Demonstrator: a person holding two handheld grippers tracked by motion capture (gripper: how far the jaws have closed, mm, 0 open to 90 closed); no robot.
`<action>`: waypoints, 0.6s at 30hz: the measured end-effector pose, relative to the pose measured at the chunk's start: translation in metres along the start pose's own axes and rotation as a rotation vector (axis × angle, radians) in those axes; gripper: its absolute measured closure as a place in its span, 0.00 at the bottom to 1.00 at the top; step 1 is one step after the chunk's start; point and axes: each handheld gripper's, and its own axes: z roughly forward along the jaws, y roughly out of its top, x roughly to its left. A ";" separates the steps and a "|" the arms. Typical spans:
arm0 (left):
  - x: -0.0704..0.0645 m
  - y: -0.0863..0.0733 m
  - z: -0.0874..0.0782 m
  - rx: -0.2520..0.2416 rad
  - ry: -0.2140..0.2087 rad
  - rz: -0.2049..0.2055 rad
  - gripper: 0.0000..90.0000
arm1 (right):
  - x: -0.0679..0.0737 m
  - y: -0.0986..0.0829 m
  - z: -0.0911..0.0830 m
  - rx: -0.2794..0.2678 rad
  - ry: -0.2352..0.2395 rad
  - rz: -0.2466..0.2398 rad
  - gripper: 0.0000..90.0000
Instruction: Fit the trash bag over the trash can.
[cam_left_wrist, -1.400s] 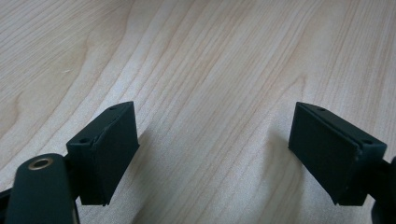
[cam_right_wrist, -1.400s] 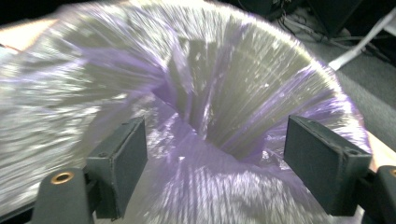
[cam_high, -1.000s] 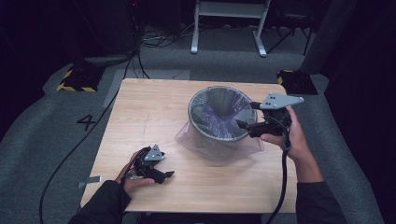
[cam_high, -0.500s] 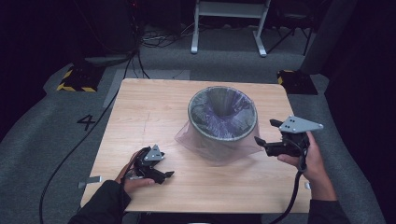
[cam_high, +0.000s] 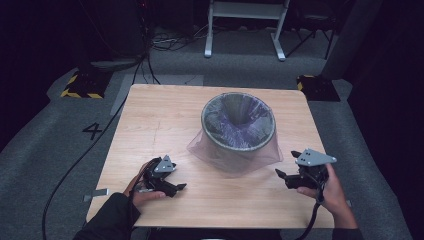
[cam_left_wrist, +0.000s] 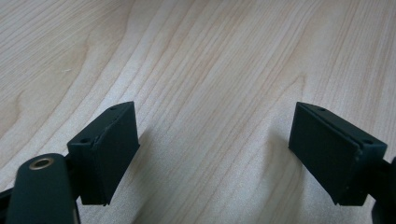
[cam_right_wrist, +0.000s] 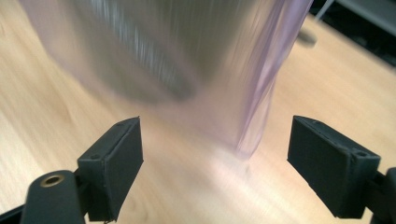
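Bin with a thin purple bag draped over its rim stands mid-table, upright. The right gripper sits low near the table's edge, jaws spread wide with nothing between them; ahead of those jaws, blurred, hangs the bag's skirt, apart from both pads. The left gripper rests well off to the bin's other side, jaws likewise wide apart over bare wood.
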 end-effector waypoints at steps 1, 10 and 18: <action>0.000 0.000 0.000 -0.001 0.000 0.000 0.18 | 0.002 -0.008 0.003 0.014 0.000 0.004 0.20; -0.001 -0.001 -0.001 0.000 0.000 -0.002 0.18 | 0.005 -0.069 0.023 0.111 0.025 0.054 0.20; -0.001 -0.002 -0.002 -0.002 -0.001 -0.002 0.18 | 0.003 -0.093 0.020 0.085 0.053 0.155 0.17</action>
